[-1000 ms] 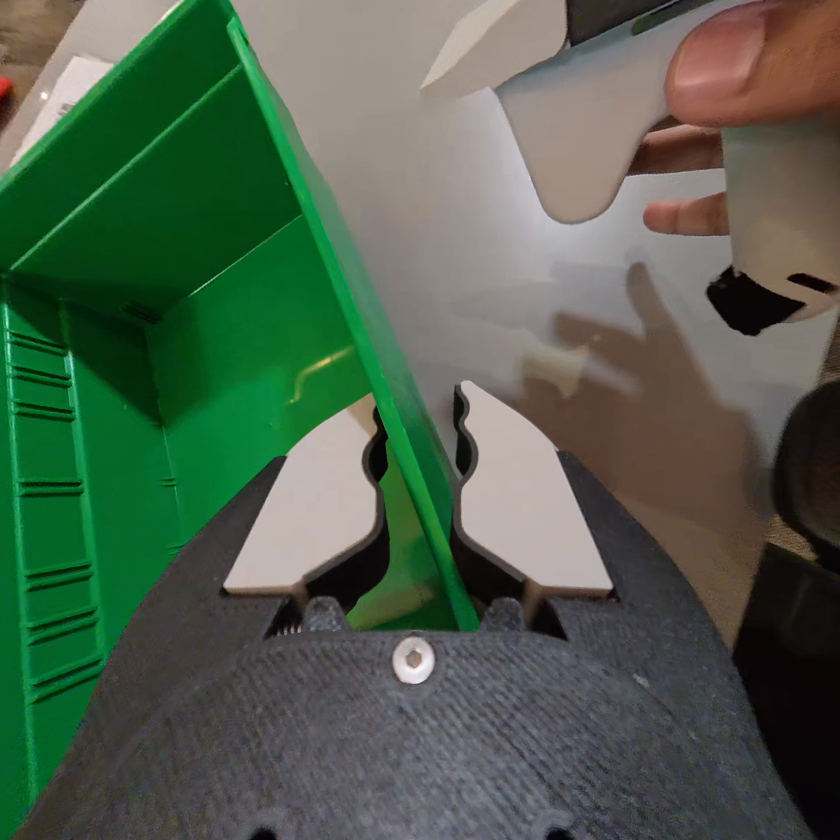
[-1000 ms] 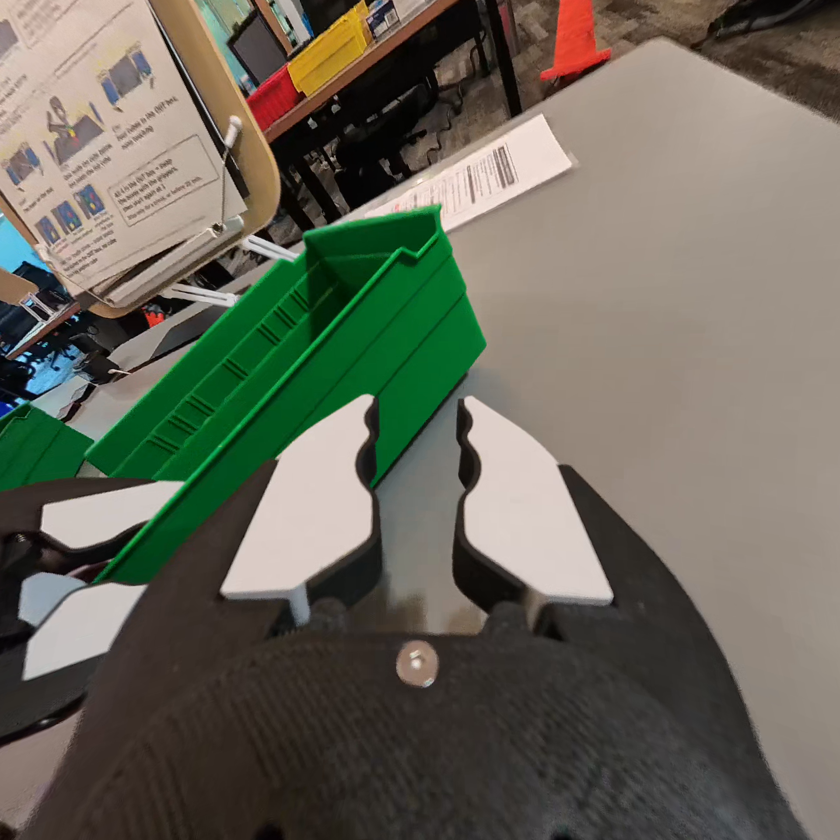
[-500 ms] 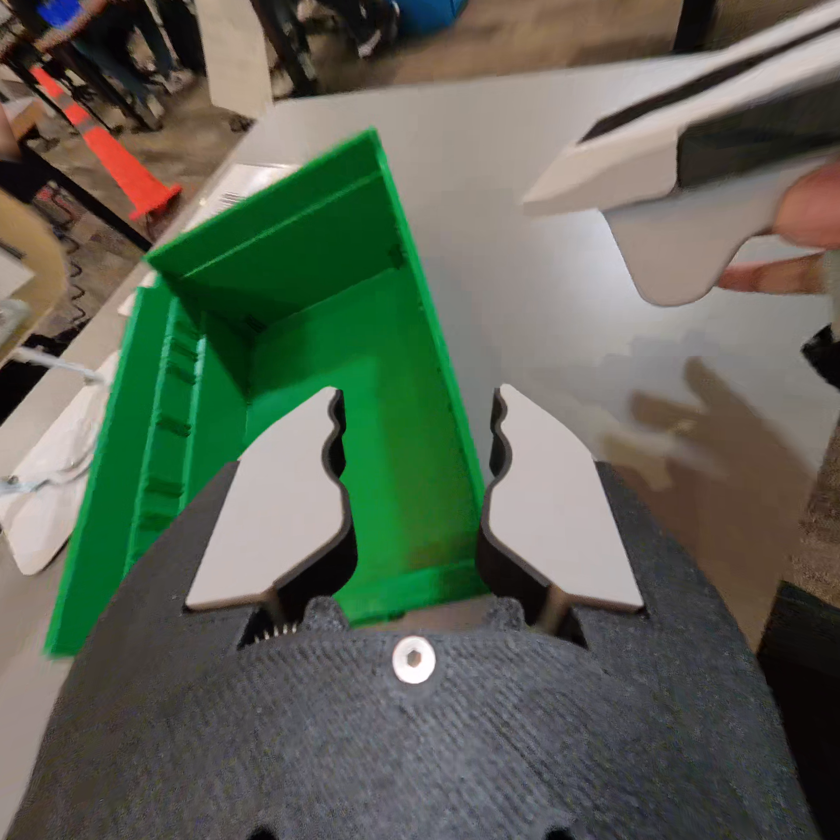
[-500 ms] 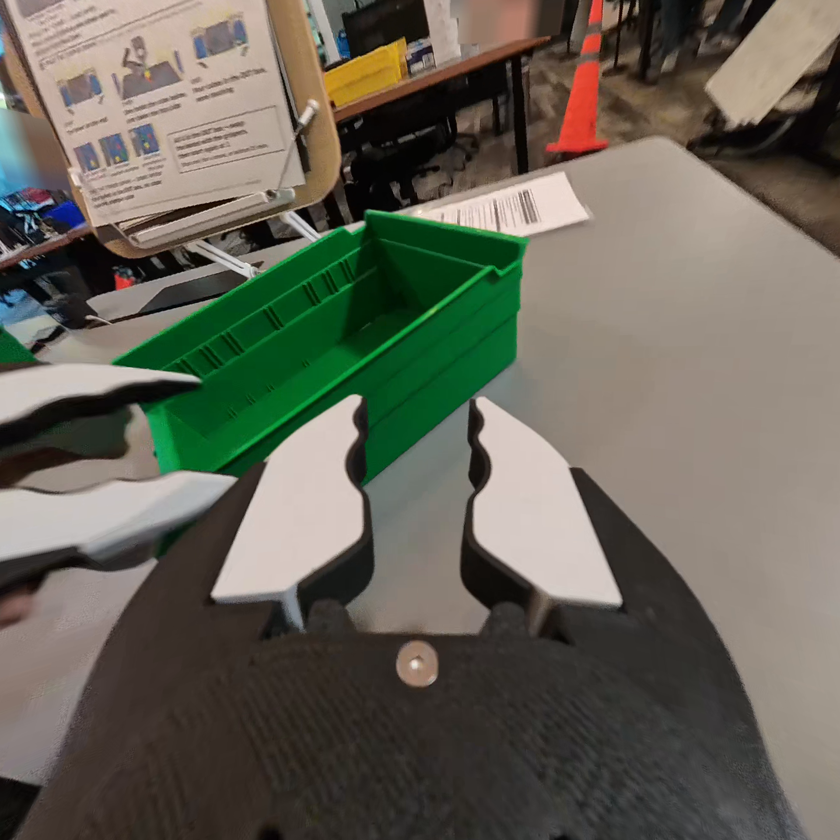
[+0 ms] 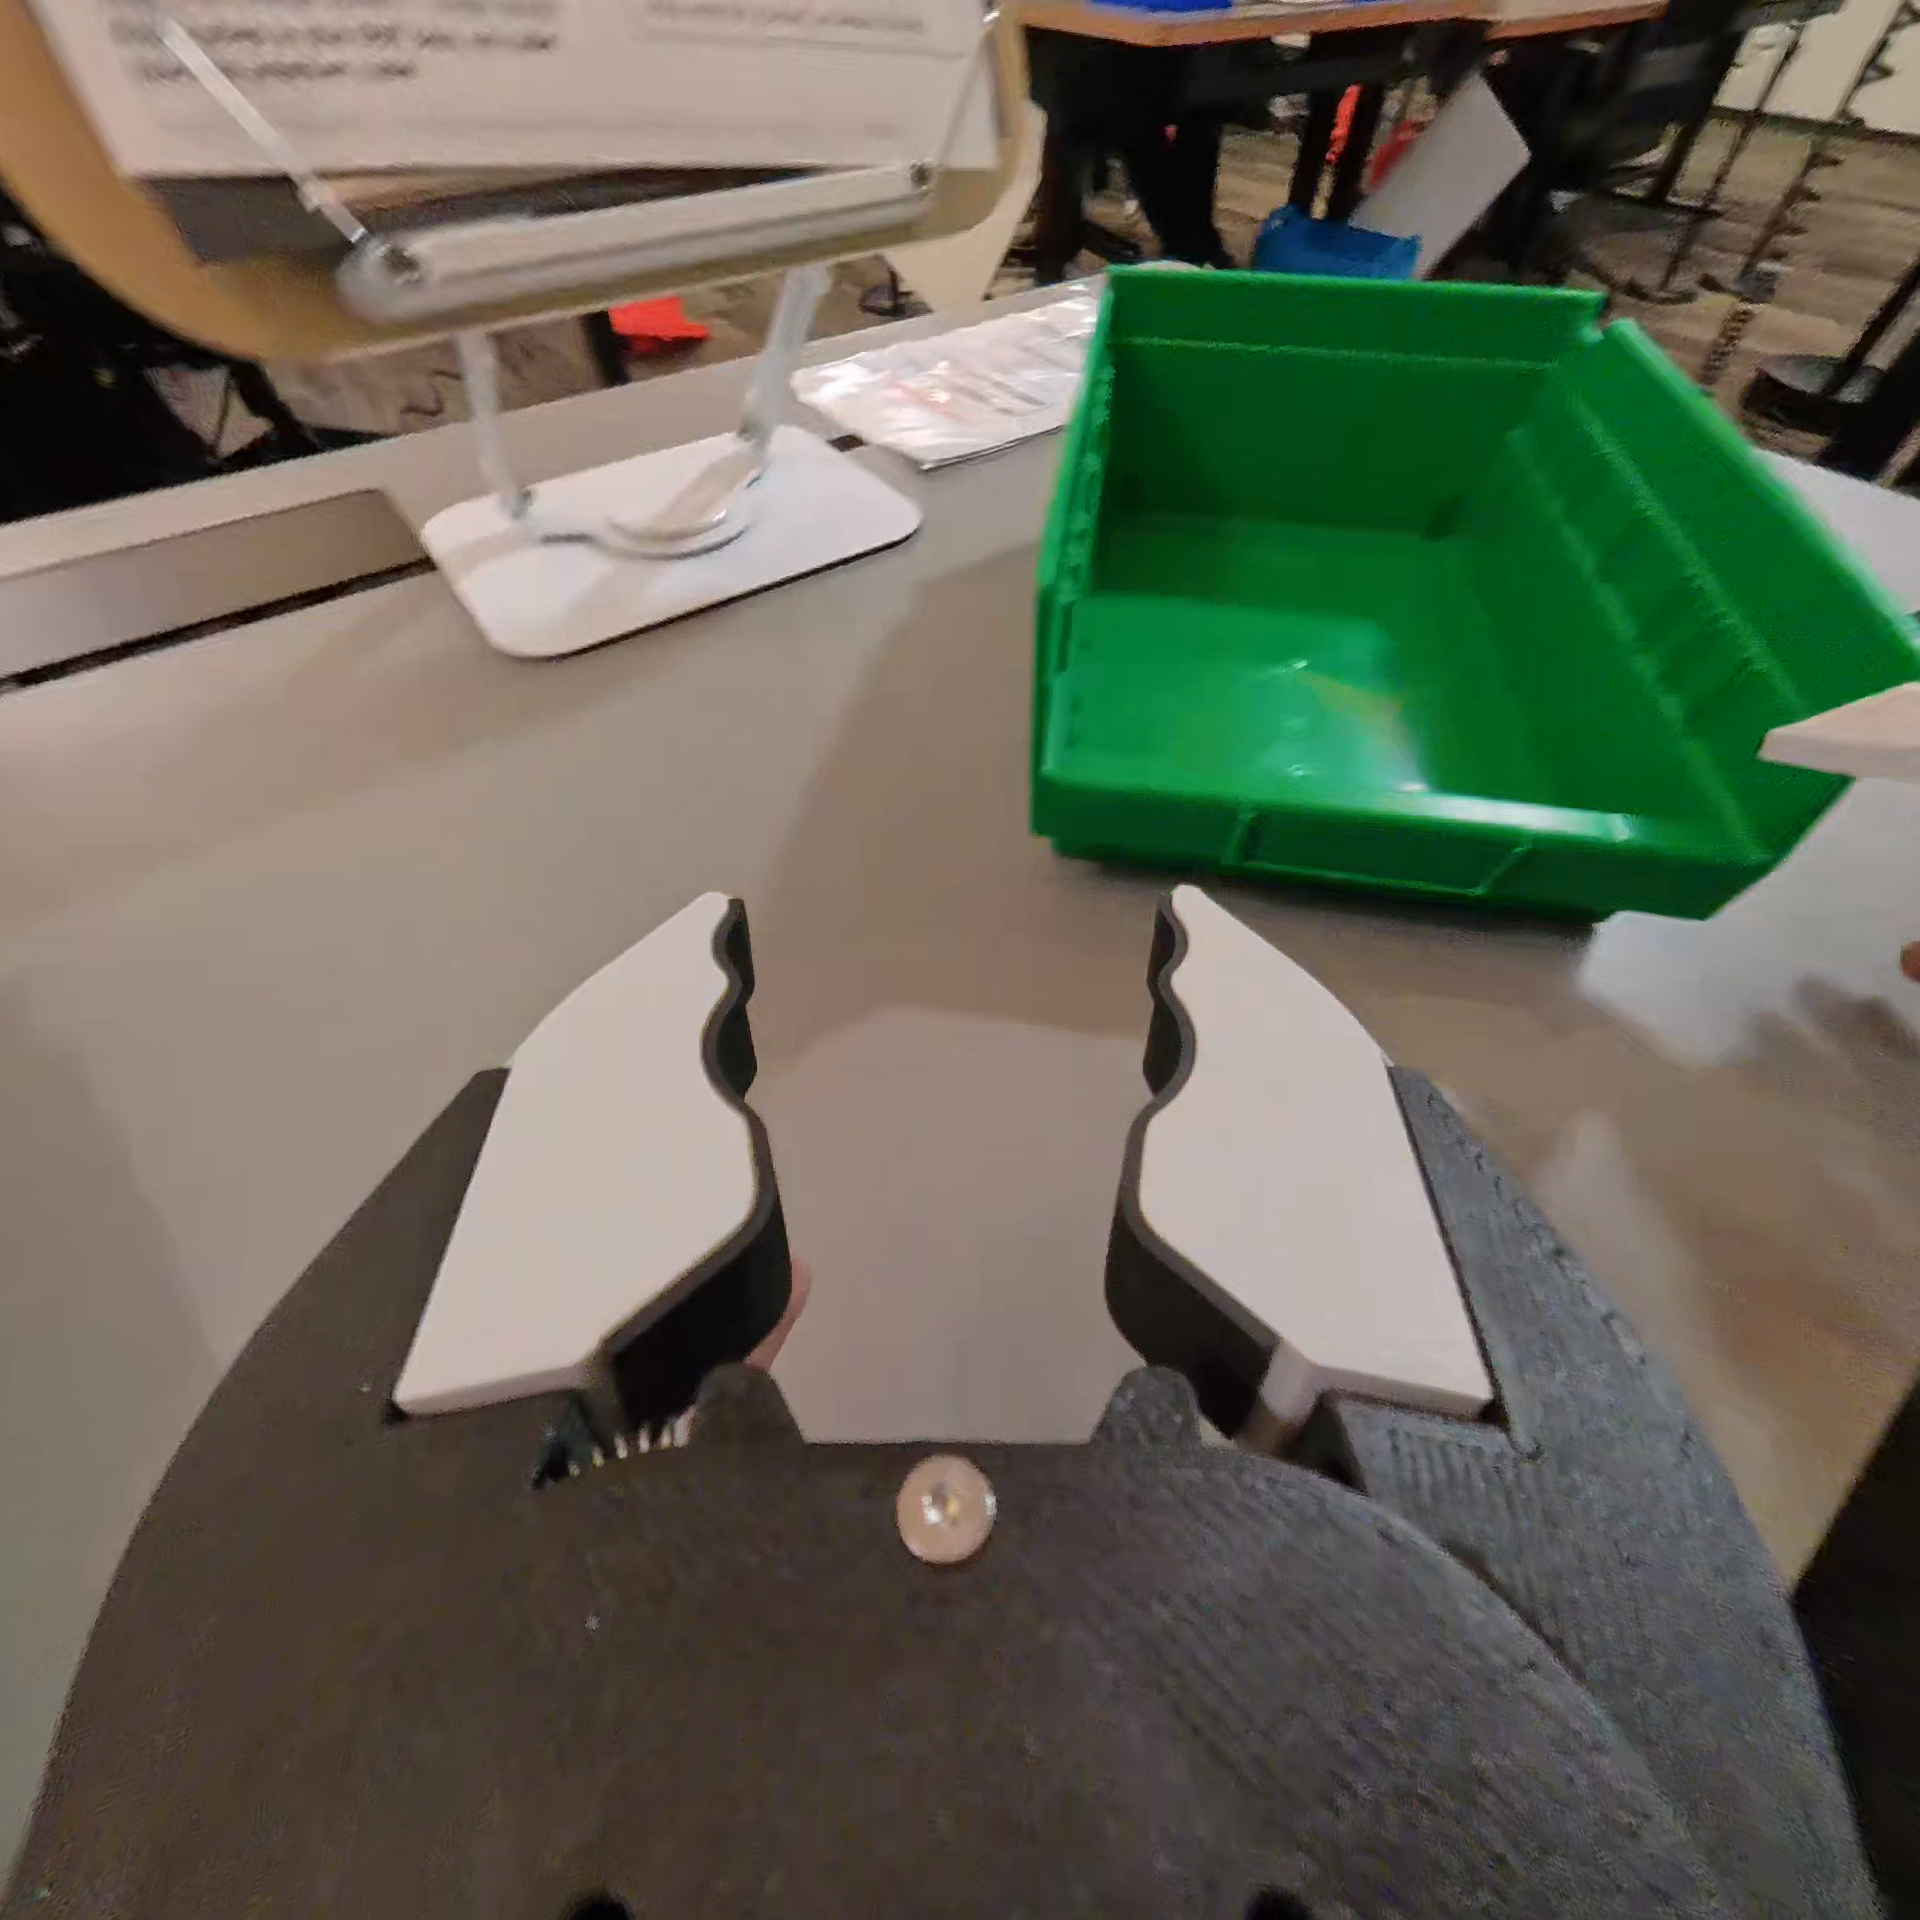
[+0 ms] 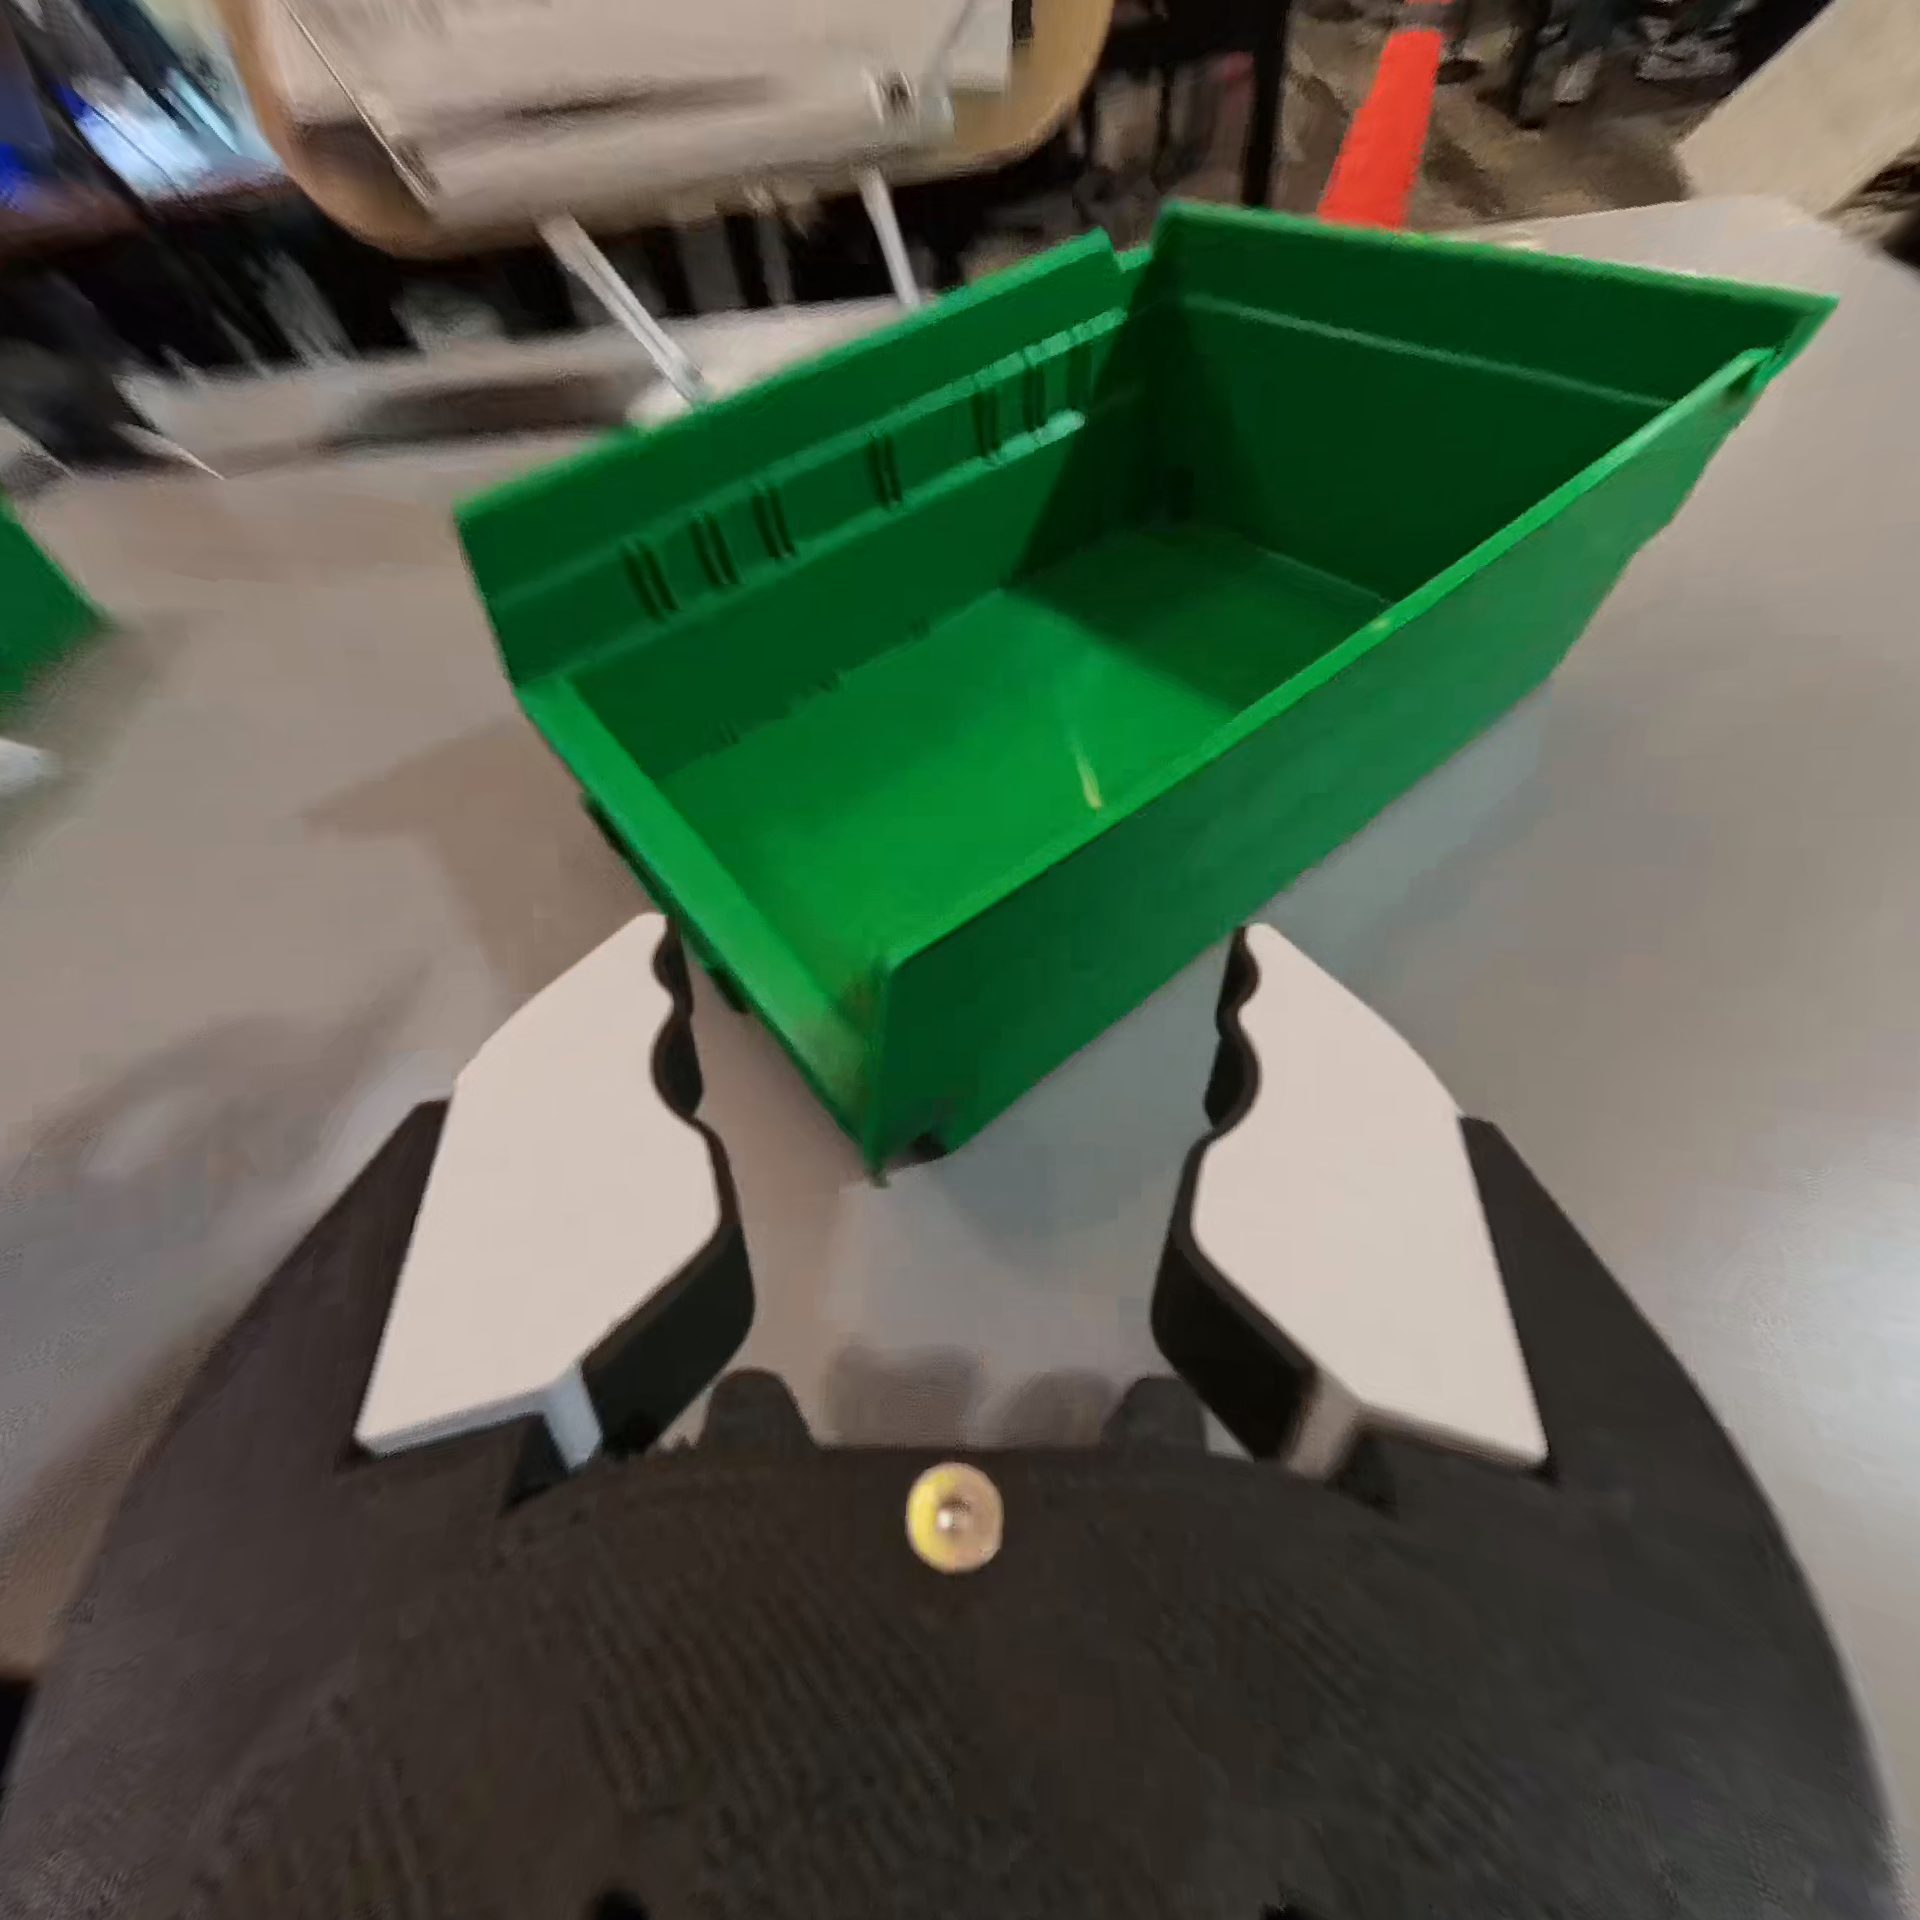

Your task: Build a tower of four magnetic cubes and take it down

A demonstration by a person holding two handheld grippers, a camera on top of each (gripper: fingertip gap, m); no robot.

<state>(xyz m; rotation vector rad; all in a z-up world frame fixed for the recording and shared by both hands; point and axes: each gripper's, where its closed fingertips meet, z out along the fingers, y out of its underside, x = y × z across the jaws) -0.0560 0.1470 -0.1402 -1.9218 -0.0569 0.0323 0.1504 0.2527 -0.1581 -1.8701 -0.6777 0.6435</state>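
An empty green plastic bin (image 5: pixel 1382 790) stands on the grey table (image 5: pixel 416 883). In the left wrist view it lies ahead and to the right of my left gripper (image 5: pixel 945 925), which is open, empty and apart from it. In the right wrist view the bin (image 6: pixel 1455 665) fills the middle. My right gripper (image 6: pixel 951 956) is open, and the bin's near corner sits between its fingertips without being clamped. A white finger of the right gripper (image 5: pixel 1860 743) shows at the right edge of the left wrist view, over the bin's right wall.
A document stand with a white base plate (image 5: pixel 665 540) and a sheet holder (image 5: pixel 499 135) stands at the table's far side. A plastic sleeve with paper (image 5: pixel 956 384) lies behind the bin. Another green bin (image 6: pixel 31 613) shows far left. An orange cone (image 6: pixel 1382 125) stands beyond the table.
My left gripper let go of the bin's wall, opened and drew back to the left. My right gripper opened wider and swung round to the bin's near corner.
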